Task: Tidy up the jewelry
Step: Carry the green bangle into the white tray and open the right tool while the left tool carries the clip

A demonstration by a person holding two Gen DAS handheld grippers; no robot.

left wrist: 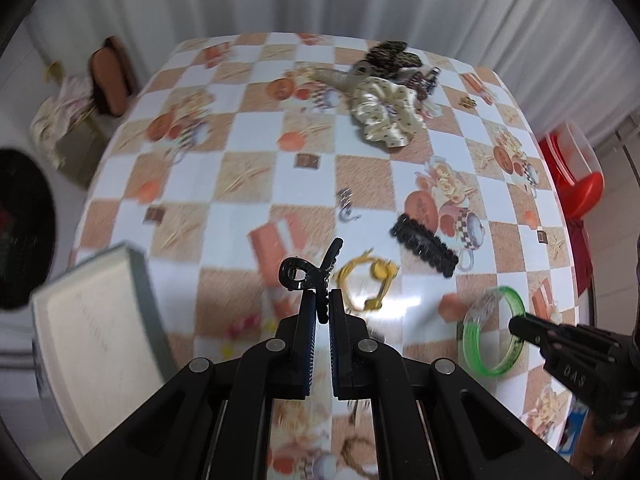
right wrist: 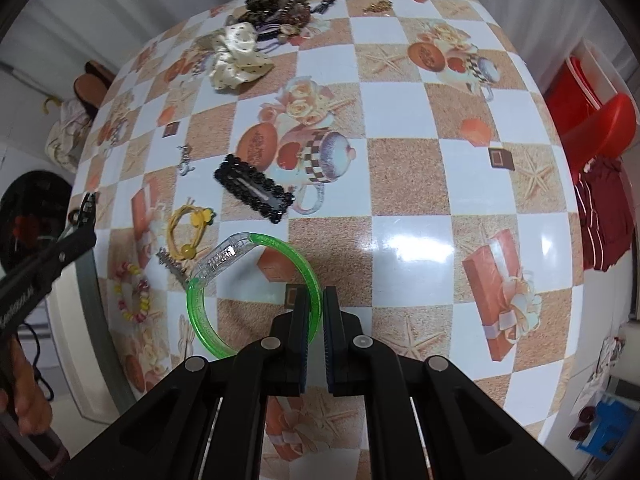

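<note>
While the left gripper clamps an upright black claw clip (tilted right), the right gripper pinches a green bangle.

The left gripper points steeply down. Its two black fingers are squeezed together on a small black hair clip, which sticks out past the tips. The right gripper points steeply down too. Its fingers are pinched on the rim of a green bangle, with one finger inside the ring and one outside. At the edge of the right wrist view, a bit of a hand shows behind the left gripper.
</note>
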